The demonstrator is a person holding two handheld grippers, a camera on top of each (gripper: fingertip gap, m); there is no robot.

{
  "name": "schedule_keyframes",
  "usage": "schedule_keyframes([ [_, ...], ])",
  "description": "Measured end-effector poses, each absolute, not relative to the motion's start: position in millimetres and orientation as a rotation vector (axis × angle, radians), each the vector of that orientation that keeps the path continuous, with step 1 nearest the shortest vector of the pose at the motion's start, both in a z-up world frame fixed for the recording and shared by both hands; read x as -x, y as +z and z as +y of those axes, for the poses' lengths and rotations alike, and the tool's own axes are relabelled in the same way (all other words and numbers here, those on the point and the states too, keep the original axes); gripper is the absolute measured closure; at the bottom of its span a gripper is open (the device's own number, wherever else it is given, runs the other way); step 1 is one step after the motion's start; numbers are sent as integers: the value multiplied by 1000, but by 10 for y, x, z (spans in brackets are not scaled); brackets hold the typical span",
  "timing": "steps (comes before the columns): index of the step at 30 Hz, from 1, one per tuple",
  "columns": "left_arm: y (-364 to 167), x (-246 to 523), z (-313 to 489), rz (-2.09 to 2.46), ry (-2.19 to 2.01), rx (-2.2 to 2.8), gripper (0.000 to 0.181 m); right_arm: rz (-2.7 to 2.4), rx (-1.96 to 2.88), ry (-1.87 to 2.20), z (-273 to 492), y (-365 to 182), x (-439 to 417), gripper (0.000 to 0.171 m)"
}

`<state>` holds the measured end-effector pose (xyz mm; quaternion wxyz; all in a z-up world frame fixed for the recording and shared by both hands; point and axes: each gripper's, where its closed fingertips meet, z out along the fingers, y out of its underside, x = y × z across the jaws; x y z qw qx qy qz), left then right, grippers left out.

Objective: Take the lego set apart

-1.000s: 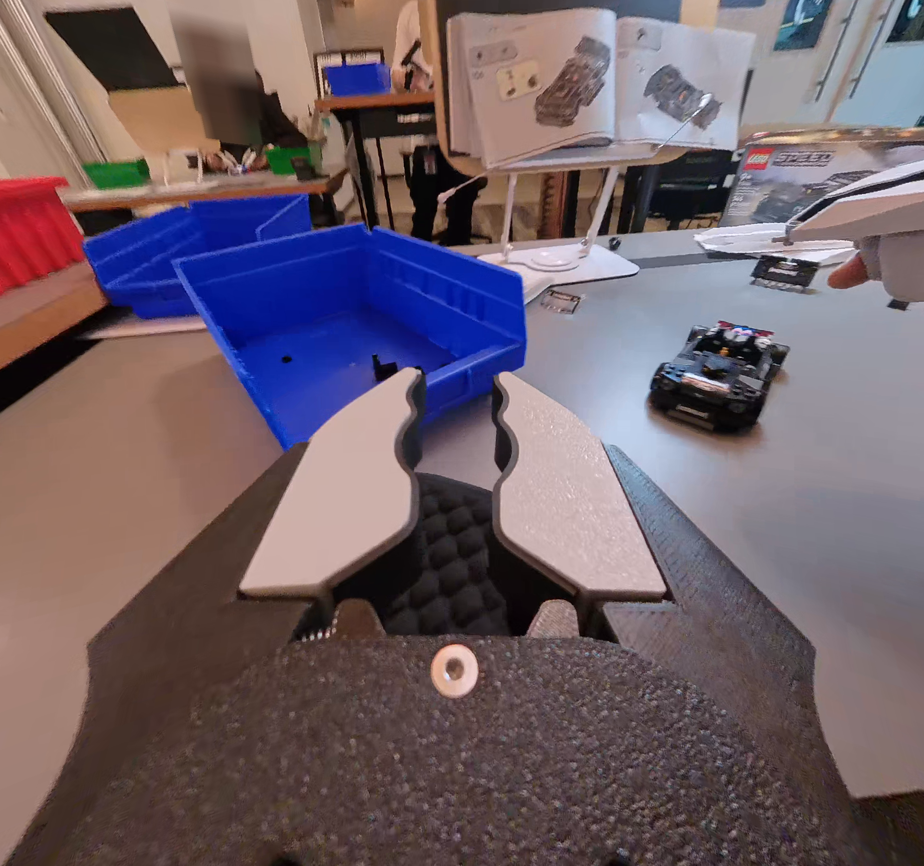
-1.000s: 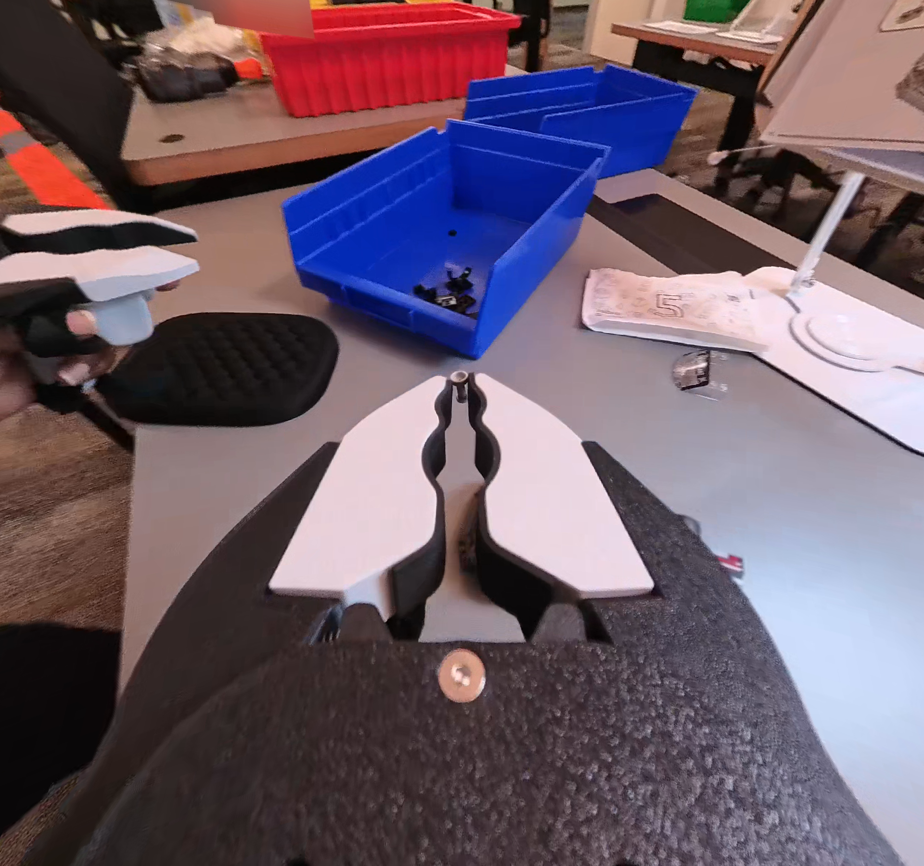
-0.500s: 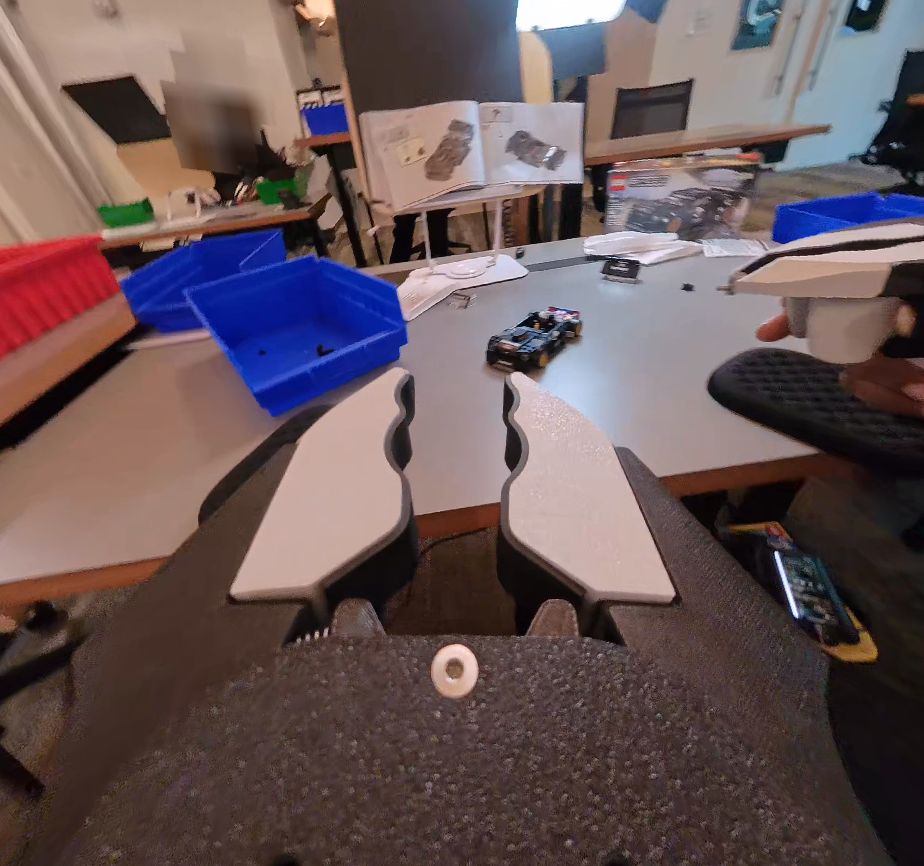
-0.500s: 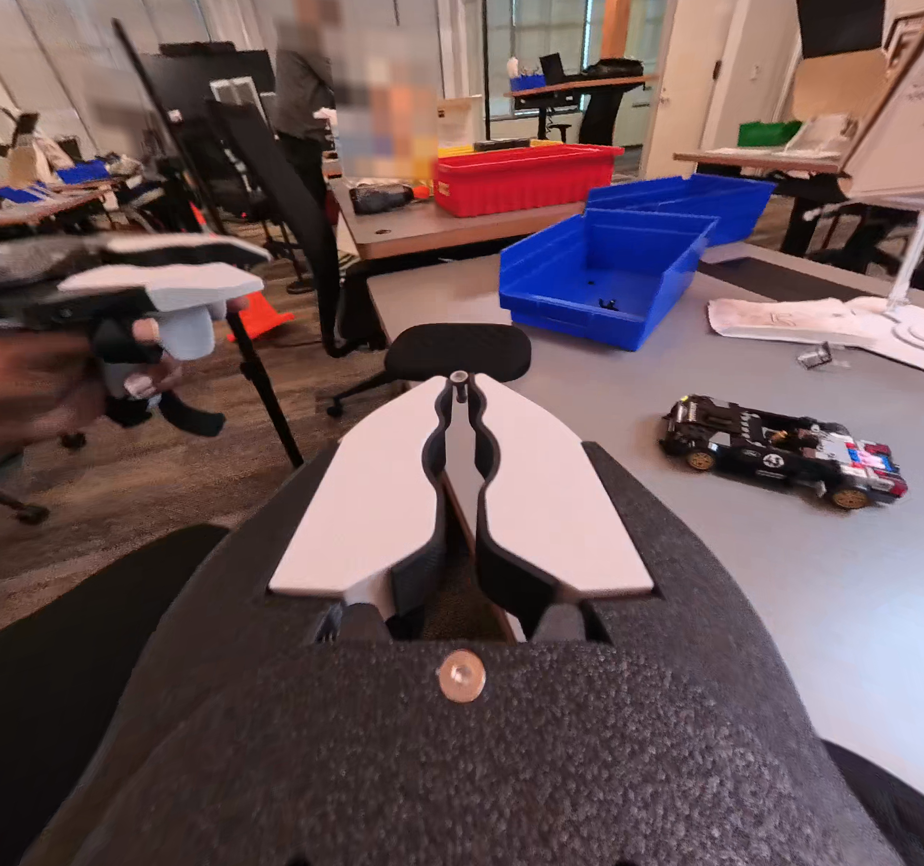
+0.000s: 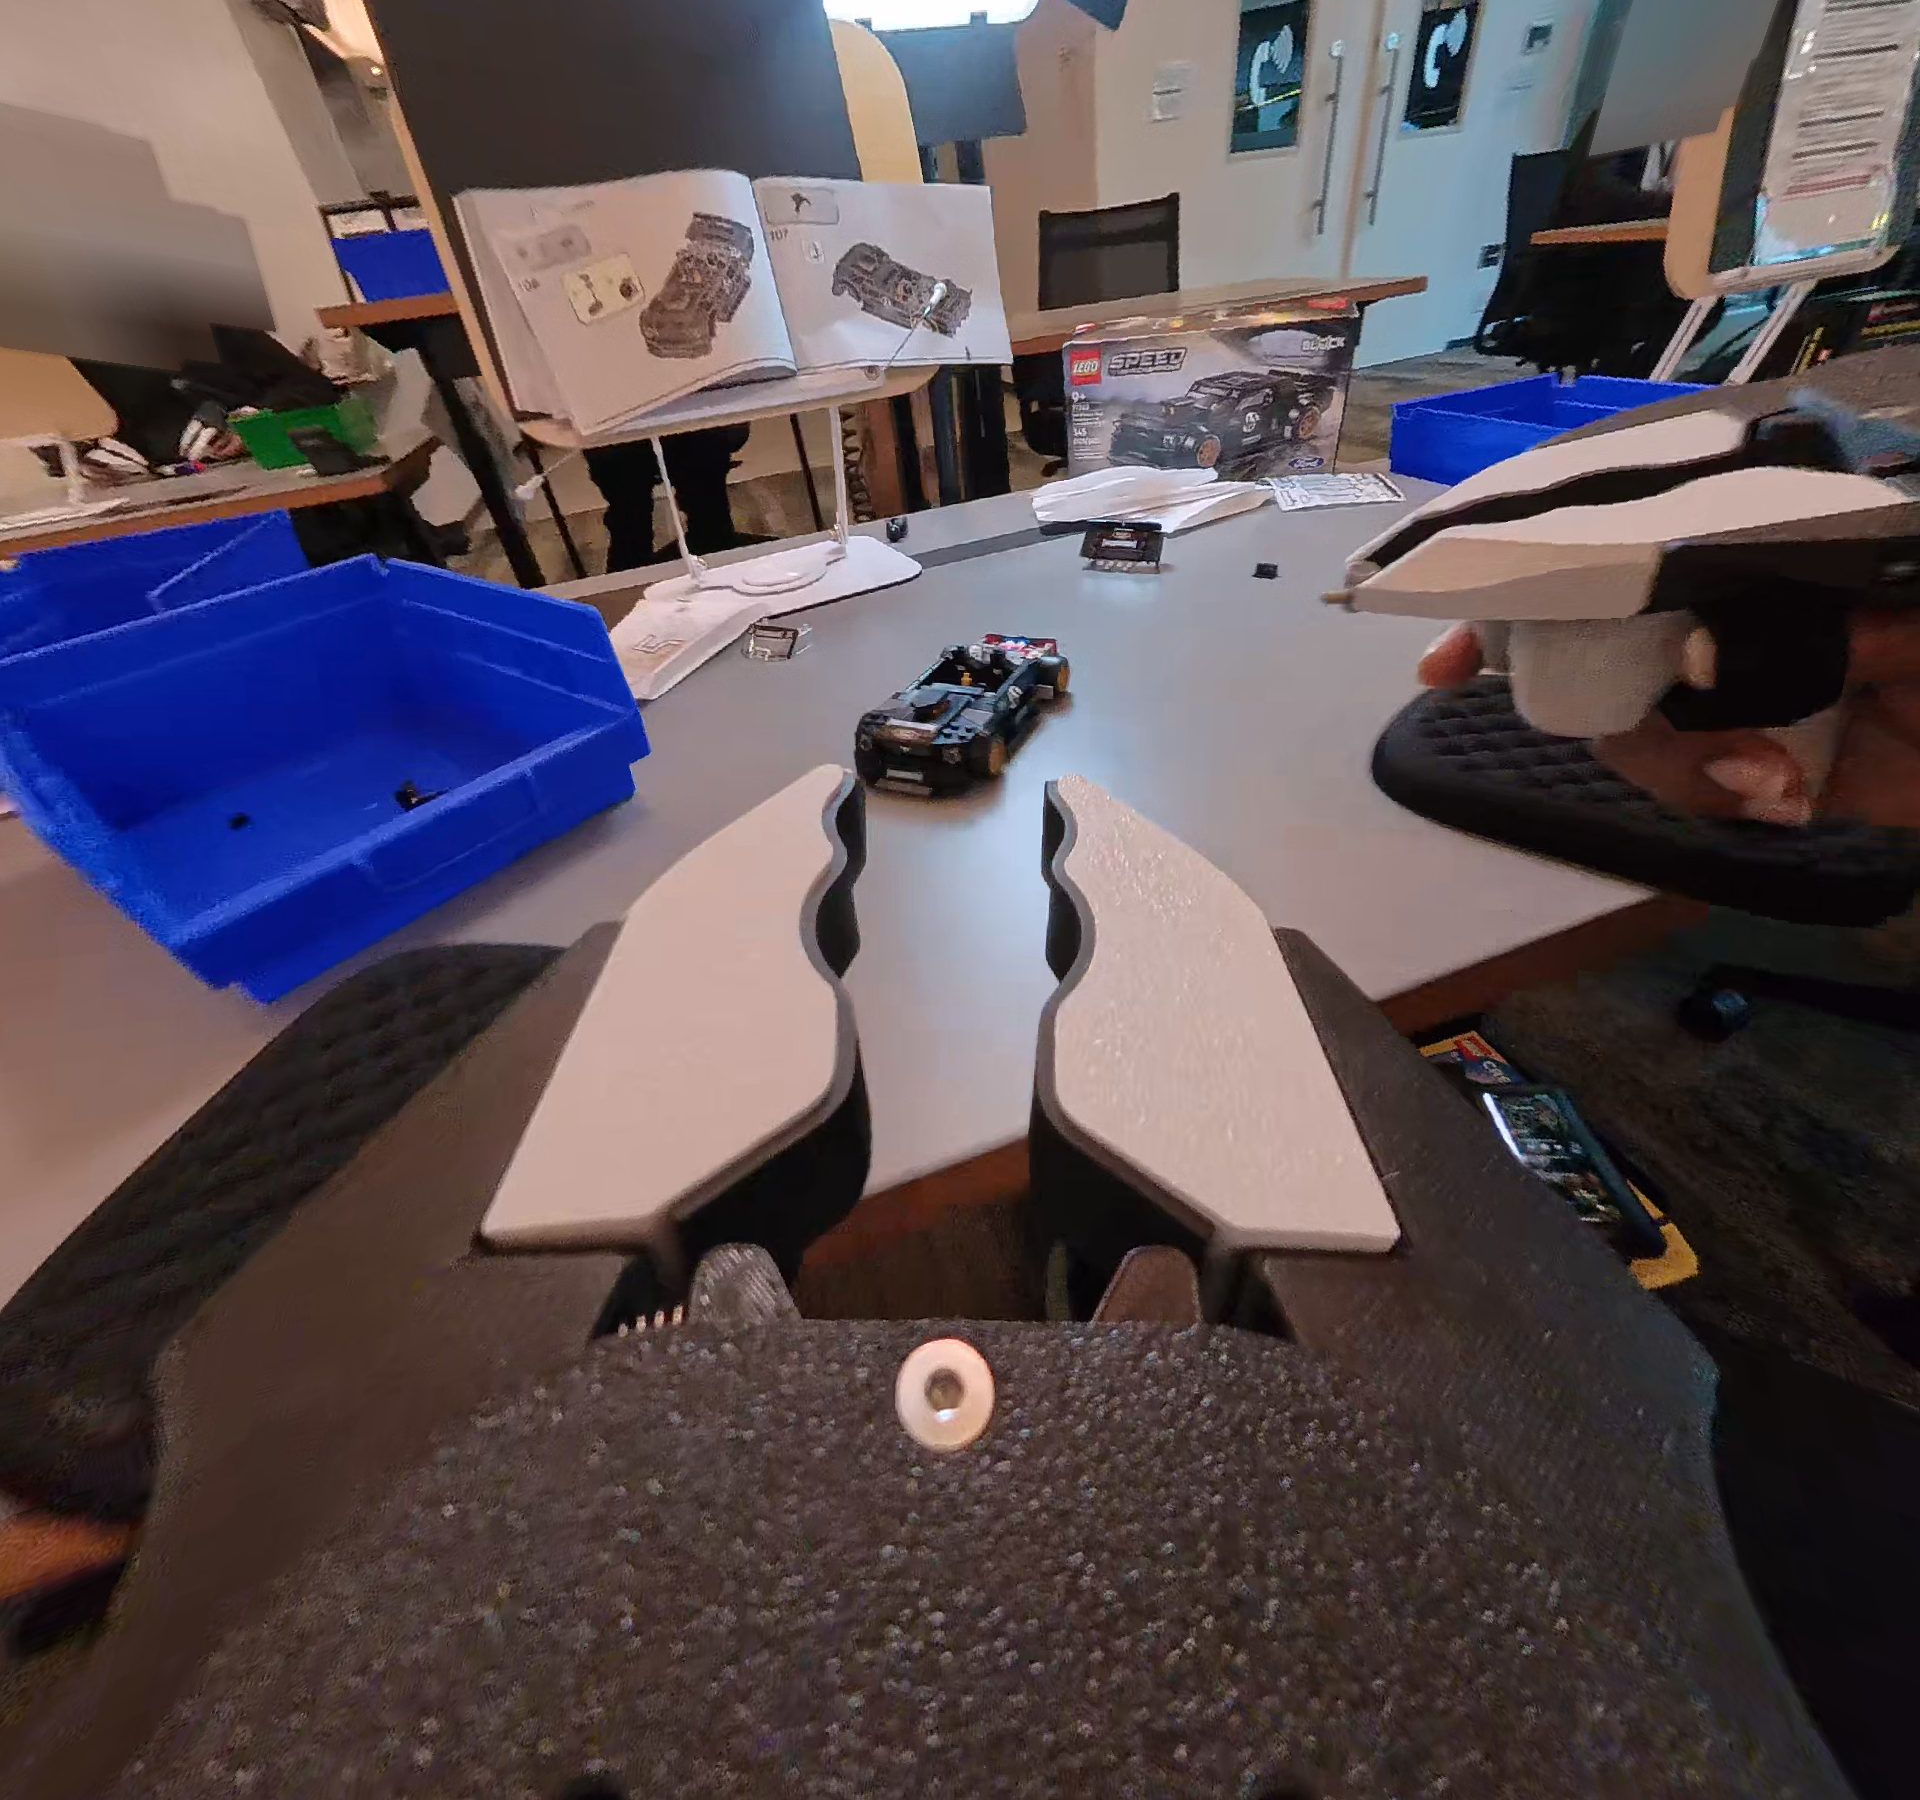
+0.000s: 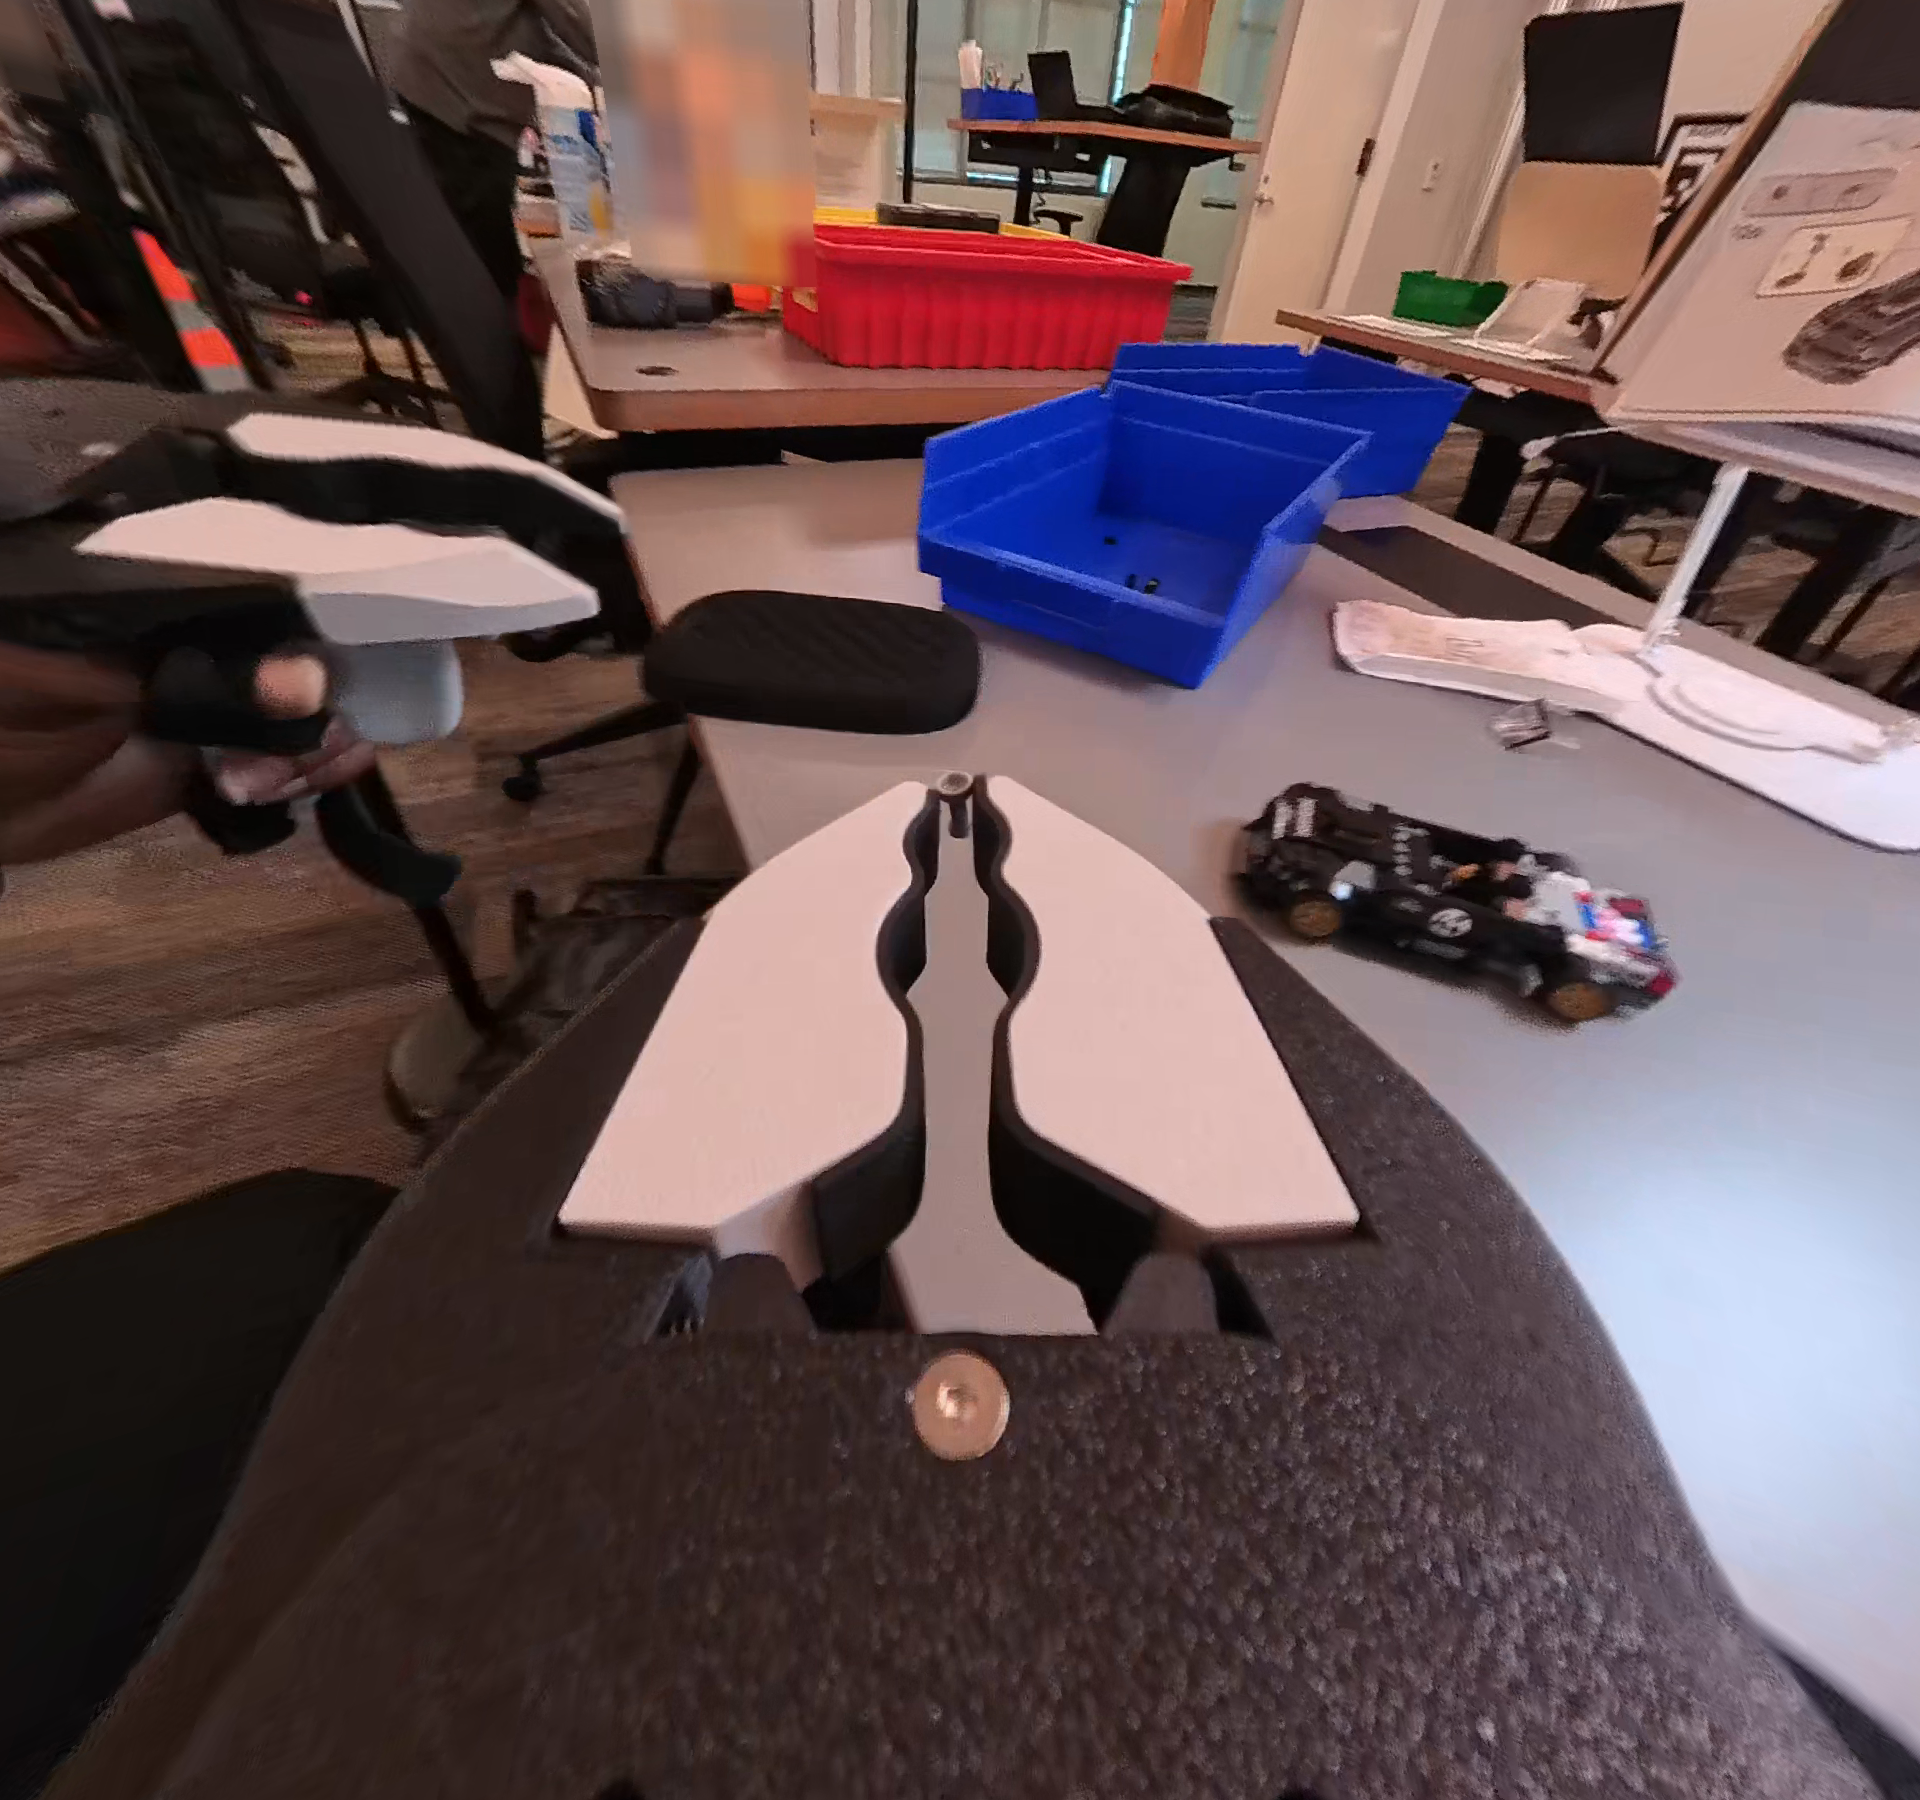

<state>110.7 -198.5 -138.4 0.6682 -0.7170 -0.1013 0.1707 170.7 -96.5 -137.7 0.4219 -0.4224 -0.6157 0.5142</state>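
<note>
The black lego car (image 5: 961, 711) stands on the grey table (image 5: 1195, 711), just beyond my left gripper (image 5: 951, 800), which is open and empty near the table's front edge. My right gripper (image 6: 954, 794) is shut on a small grey pin (image 6: 954, 813) held at its tips. It hovers off the table's near corner, with the car (image 6: 1455, 903) to its right. Each gripper shows in the other's view: the right one (image 5: 1361, 576) at the right, the left one (image 6: 603, 555) at the left. A blue bin (image 5: 312, 763) (image 6: 1122, 524) holds a few small black pieces.
An open instruction booklet (image 5: 727, 296) on a white stand and the lego box (image 5: 1205, 400) stand at the table's back. Paper bags (image 5: 1143, 493) and small loose pieces (image 5: 1117, 545) lie near them. Black chair armrests (image 5: 1621, 815) (image 6: 810, 659) sit by the table edge. There is about 12 cm between the tips of the two grippers. About 25 cm separates my right fingertips from the car (image 6: 1455, 903).
Both grippers have drawn back from over the blue bin to the table's front edge. The left one has since moved closer to the car. The right one still holds the pin.
</note>
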Motion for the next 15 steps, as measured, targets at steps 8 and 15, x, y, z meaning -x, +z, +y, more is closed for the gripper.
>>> schedule_keyframes([
  [8, -1389, -75, -915, -57, 336, 1609, 150, -1534, 998, 1223, -249, -1318, -1063, 165],
  [15, -1013, -103, -334, 72, 239, 1633, 151, -1555, 1003, 1190, 49, -1006, -926, 165],
])
